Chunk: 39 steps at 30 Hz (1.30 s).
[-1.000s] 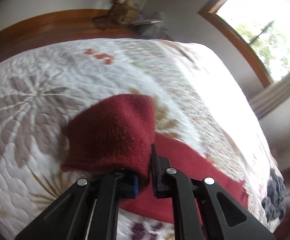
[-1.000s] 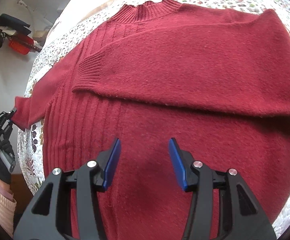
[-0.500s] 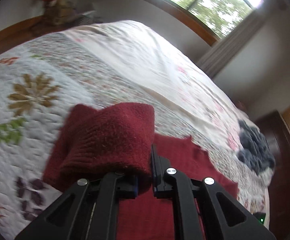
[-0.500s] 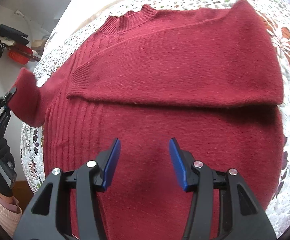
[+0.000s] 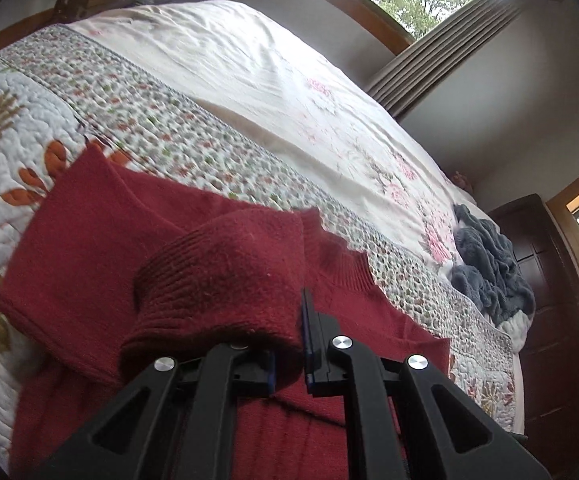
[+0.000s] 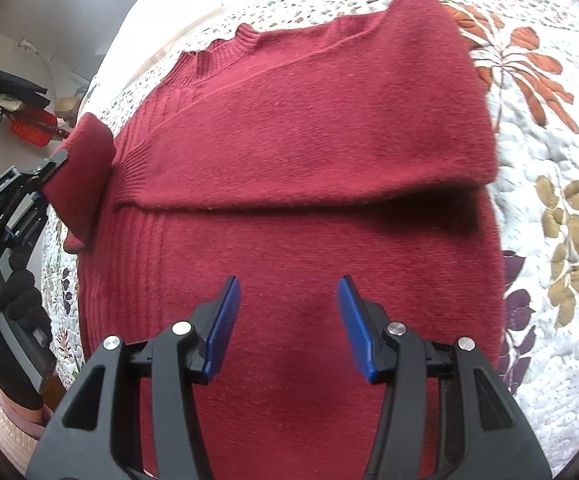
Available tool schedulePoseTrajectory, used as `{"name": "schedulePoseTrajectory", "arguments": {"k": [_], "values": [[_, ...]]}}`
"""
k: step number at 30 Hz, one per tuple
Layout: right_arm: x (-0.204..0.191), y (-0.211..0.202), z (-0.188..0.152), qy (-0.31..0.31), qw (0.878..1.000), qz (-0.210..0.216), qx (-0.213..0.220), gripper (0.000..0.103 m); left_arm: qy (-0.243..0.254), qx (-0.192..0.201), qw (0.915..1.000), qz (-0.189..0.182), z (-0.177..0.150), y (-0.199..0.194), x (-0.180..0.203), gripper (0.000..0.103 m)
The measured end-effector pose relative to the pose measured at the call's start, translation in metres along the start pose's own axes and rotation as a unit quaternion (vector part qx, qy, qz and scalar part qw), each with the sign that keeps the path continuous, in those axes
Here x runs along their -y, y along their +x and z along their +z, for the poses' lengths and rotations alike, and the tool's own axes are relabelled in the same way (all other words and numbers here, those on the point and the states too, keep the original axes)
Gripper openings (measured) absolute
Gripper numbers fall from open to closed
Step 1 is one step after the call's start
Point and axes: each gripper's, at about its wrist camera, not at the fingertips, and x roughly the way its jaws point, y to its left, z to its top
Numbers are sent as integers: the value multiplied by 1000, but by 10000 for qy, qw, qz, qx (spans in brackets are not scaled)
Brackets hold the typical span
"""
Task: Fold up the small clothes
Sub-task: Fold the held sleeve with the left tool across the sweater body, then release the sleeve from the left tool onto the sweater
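A dark red knit sweater [image 6: 309, 184] lies flat on a quilted bedspread [image 6: 549, 160], with one sleeve folded across its chest. My left gripper [image 5: 289, 344] is shut on the ribbed cuff [image 5: 225, 276] of the other sleeve, held above the sweater's body [image 5: 89, 256]. In the right wrist view that left gripper [image 6: 51, 166] shows at the sweater's left edge, pinching the lifted sleeve [image 6: 83, 176]. My right gripper [image 6: 289, 320] hovers open over the sweater's lower half, with nothing between its blue pads.
A grey knitted garment [image 5: 489, 268] lies bunched at the bed's far right edge, beside a dark wooden cabinet [image 5: 549, 320]. A pale sheet [image 5: 269, 72] covers the bed's far half. A gloved hand [image 6: 13, 320] holds the left gripper at the bed's left side.
My left gripper has carried the sleeve cuff up off the quilt and inward over the sweater's body. The right gripper stays open while its view has shifted slightly left.
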Motion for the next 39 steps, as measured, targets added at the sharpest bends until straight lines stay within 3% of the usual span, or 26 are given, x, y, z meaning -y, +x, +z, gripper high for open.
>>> {"name": "schedulePoseTrajectory", "arguments": {"k": [5,15,18,21,23,28,32,39], "values": [[7,-4,-1,31,10000,3,15,50,149,-266,9995,1,-17,28,11,10],[12,-3,-5,90,9999,-57,-35,51,62,-966,9953,80,-46,65,-3,15],[6,-3,-3,60,9999,-75,-31,52,43,-1074,9942,13,-54,59,-11,18],[-4,-3,3,11,10000,-44,-35,53,175,-1190,9927,-53,-61,40,-18,33],[-14,-1,9,-29,10000,29,-47,53,285,-1286,9912,-113,-63,20,-27,33],[-52,8,31,-184,9992,360,-60,55,383,-795,9956,304,-37,-31,-61,33],[-92,27,52,-293,9963,780,-210,57,419,-325,9942,935,1,-50,-89,37],[-136,68,80,-234,9924,1093,-517,57,480,-582,9847,1570,23,-16,-116,37]]}}
